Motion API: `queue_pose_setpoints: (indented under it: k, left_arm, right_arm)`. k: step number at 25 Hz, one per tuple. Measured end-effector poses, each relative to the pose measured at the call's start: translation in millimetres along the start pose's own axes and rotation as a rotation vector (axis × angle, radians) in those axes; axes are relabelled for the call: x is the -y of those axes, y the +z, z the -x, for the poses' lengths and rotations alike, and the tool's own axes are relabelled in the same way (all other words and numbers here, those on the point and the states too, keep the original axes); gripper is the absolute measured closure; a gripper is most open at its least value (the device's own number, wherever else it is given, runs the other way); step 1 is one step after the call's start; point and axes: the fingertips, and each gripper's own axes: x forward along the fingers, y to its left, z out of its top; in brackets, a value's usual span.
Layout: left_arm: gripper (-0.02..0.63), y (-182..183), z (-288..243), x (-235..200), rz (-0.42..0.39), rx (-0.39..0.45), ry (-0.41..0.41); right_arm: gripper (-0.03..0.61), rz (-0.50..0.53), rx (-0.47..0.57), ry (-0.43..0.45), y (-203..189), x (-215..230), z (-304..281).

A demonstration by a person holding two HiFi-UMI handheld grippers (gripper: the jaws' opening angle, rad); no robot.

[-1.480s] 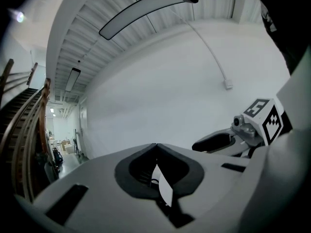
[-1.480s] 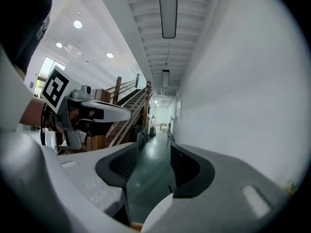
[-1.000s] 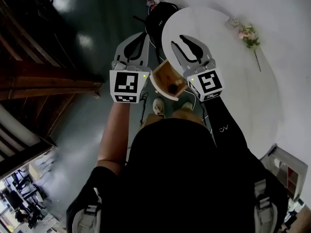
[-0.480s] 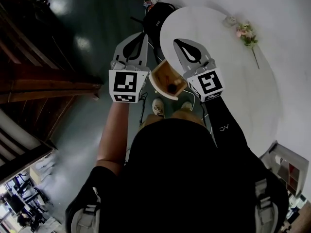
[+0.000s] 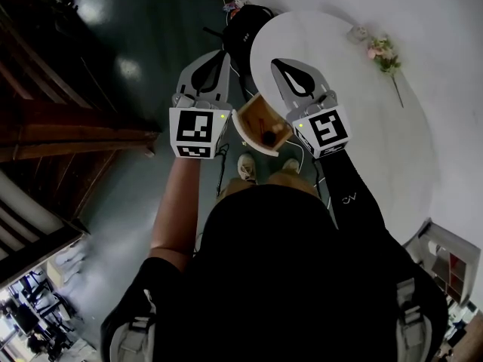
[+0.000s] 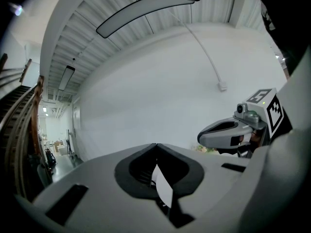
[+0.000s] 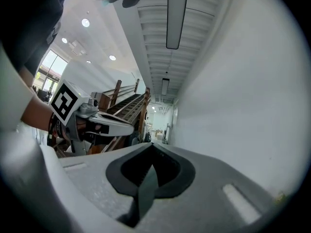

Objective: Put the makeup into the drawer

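Observation:
A small open wooden drawer (image 5: 255, 115) juts out at the near edge of the round white table (image 5: 355, 119). A small dark item (image 5: 268, 136) lies inside it. My left gripper (image 5: 224, 53) is level over the floor to the left of the drawer, its jaws shut on nothing (image 6: 156, 145). Just right of the drawer, over the table, is my right gripper (image 5: 276, 63). Its jaws have just closed and meet at the tips with nothing between them (image 7: 151, 144). Each gripper view shows the other gripper from the side.
Pink flowers (image 5: 383, 53) and a small jar (image 5: 361, 32) lie at the table's far side. A black bag (image 5: 243, 23) sits on the dark floor beyond the drawer. Wooden stairs (image 5: 68, 119) run along the left. A white shelf unit (image 5: 445, 259) stands at the lower right.
The right gripper's jaws stood apart a second ago and are now shut, empty. Both hands and the drawer have stayed where they were.

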Motion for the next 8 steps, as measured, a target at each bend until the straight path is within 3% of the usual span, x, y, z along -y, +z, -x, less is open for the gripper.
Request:
queue_pose_setpoints:
  k: [8]
  left_arm:
    - [0.604,-2.1,4.2,-5.1,0.005,0.001,-0.015]
  right_arm:
    - [0.574,-0.002,0.008,-0.017,6.7,-6.9,-4.2]
